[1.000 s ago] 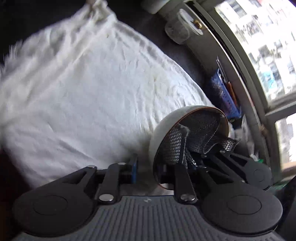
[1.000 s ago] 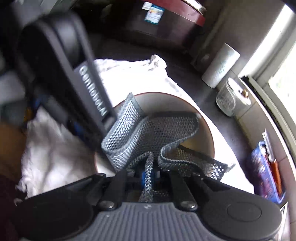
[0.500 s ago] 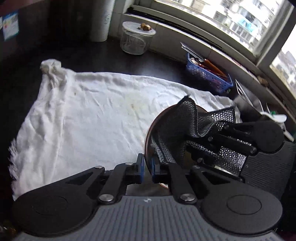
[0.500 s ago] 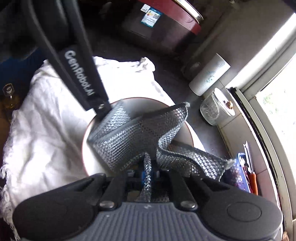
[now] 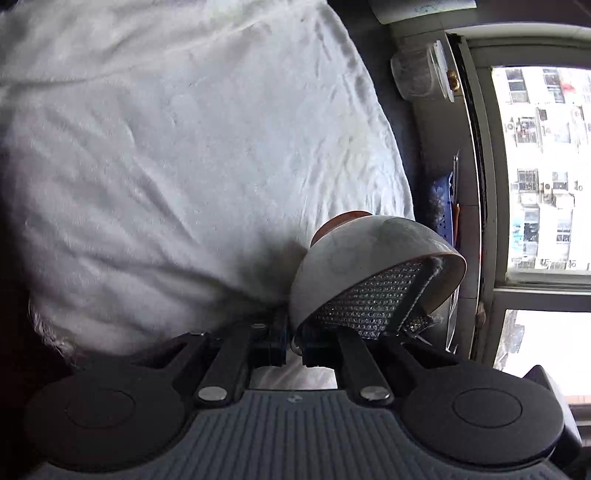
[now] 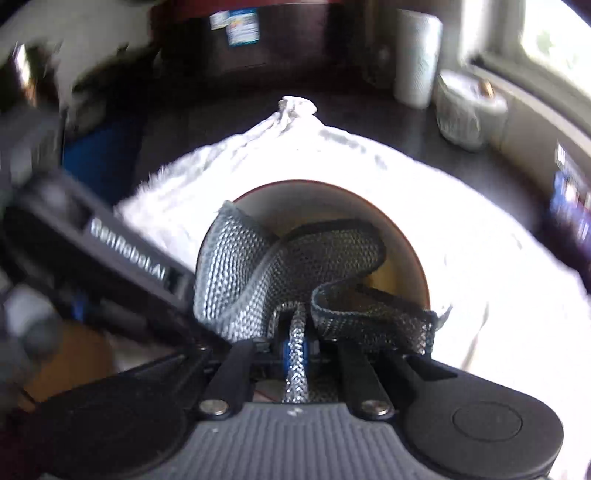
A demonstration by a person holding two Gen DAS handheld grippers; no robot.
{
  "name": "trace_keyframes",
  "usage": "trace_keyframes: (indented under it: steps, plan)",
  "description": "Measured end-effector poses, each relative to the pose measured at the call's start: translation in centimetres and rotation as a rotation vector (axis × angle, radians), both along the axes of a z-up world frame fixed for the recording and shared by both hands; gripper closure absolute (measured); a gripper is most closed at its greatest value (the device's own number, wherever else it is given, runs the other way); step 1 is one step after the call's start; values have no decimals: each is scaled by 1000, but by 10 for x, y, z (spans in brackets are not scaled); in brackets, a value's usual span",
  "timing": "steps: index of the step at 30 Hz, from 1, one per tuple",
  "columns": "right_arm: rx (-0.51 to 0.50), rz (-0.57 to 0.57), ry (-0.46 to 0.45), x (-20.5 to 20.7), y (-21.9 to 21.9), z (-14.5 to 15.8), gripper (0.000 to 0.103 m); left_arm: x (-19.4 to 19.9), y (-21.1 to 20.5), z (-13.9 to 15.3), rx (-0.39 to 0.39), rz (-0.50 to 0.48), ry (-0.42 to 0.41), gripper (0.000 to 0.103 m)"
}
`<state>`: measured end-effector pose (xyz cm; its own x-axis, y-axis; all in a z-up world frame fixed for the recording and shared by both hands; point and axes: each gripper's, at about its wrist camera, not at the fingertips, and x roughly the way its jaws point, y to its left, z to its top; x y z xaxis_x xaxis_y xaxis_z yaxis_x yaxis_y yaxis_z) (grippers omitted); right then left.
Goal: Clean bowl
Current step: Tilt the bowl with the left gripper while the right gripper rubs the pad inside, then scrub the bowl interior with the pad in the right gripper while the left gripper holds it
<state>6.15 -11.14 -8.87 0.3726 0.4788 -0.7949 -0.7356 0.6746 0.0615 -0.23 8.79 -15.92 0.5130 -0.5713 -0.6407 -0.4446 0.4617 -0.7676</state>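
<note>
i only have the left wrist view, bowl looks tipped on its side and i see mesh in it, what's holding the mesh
Observer: The right gripper is shut on a twisted strand of the mesh cloth, which spreads across the inside of the bowl.
Operator: is my left gripper on the rim
Observer: Yes. From the right wrist, the left gripper comes in from the left and meets the bowl's near-left rim, shut on it.
Operator: anything behind the bowl i can't see
Observer: A dark red box with a label stands beyond the white towel.
</note>
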Motion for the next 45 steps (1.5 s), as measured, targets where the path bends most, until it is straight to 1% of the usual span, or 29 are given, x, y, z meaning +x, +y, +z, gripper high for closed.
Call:
trace_keyframes:
  steps: [2, 4, 5, 6, 7, 8, 10, 11, 12, 14, 17, 20, 21, 22, 23, 24, 25, 26, 29, 33, 34, 35, 36, 38, 40, 41, 43, 44, 45]
  plan:
    - [-7, 2, -15, -6, 0, 1, 97, 5, -7, 16, 131, -75, -49, 95]
    - [-40, 17, -69, -12, 4, 2, 97, 11, -21, 39, 338, -175, -110, 87]
    - [-55, 23, -96, -15, 5, 3, 97, 14, -37, 58, 553, -261, -166, 75]
    - [-73, 34, -118, -17, 6, 3, 97, 15, -44, 65, 639, -289, -191, 66]
    - [-88, 42, -135, -18, 7, 3, 97, 14, -60, 78, 821, -351, -263, 65]
    - [-100, 48, -153, -19, 8, 3, 97, 14, -75, 87, 972, -428, -341, 66]
    - [-124, 58, -195, -23, 10, 5, 97, 17, -84, 90, 1043, -511, -390, 78]
    - [-131, 61, -217, -24, 9, 7, 97, 20, -91, 92, 1073, -570, -417, 92]
    - [-138, 63, -239, -26, 9, 10, 97, 20, -93, 93, 1093, -588, -419, 92]
    - [-153, 59, -282, -28, 8, 14, 97, 23, -93, 94, 1088, -605, -423, 93]
    - [-164, 47, -320, -31, 4, 19, 98, 25, -77, 95, 970, -535, -378, 94]
    - [-182, 34, -314, -30, 7, 17, 98, 28, -48, 84, 733, -396, -281, 95]
    - [-182, 29, -298, -29, 9, 15, 98, 26, -40, 79, 658, -352, -258, 95]
    - [-181, 26, -278, -28, 10, 13, 98, 25, -35, 74, 607, -323, -245, 96]
    - [-166, 14, -242, -24, 10, 10, 98, 23, -29, 66, 521, -285, -209, 95]
    - [-143, -2, -195, -20, 9, 7, 99, 20, -28, 60, 474, -262, -185, 95]
    - [-129, -10, -171, -18, 9, 6, 99, 19, -27, 57, 460, -249, -179, 95]
    - [-116, -12, -153, -16, 8, 6, 99, 16, -23, 50, 407, -213, -165, 95]
    - [-54, -28, -81, -11, 5, 6, 99, 11, -4, 26, 195, -84, -117, 94]
    - [-15, -25, -53, -12, 5, 9, 98, 2, 7, -6, -78, 58, -64, 94]
    - [-17, -23, -60, -12, 6, 10, 98, 1, 7, -11, -122, 76, -50, 95]
    - [-22, -21, -69, -13, 6, 11, 98, 1, 6, -13, -142, 73, -45, 95]
    - [-28, -18, -75, -13, 6, 11, 98, 2, 4, -13, -142, 56, -46, 95]
    - [-42, -10, -84, -13, 6, 9, 98, 5, 1, -8, -71, 15, -42, 95]
    - [-74, 9, -108, -17, 8, 7, 98, 10, -6, 9, 89, -78, -80, 94]
    - [-87, 17, -122, -18, 9, 6, 98, 14, -14, 27, 231, -140, -109, 91]
    - [-106, 29, -148, -20, 10, 5, 98, 20, -29, 52, 465, -232, -159, 80]
    - [-116, 35, -160, -21, 10, 4, 98, 23, -38, 63, 592, -288, -207, 69]
    - [-125, 43, -170, -22, 11, 4, 98, 25, -47, 75, 720, -344, -257, 68]
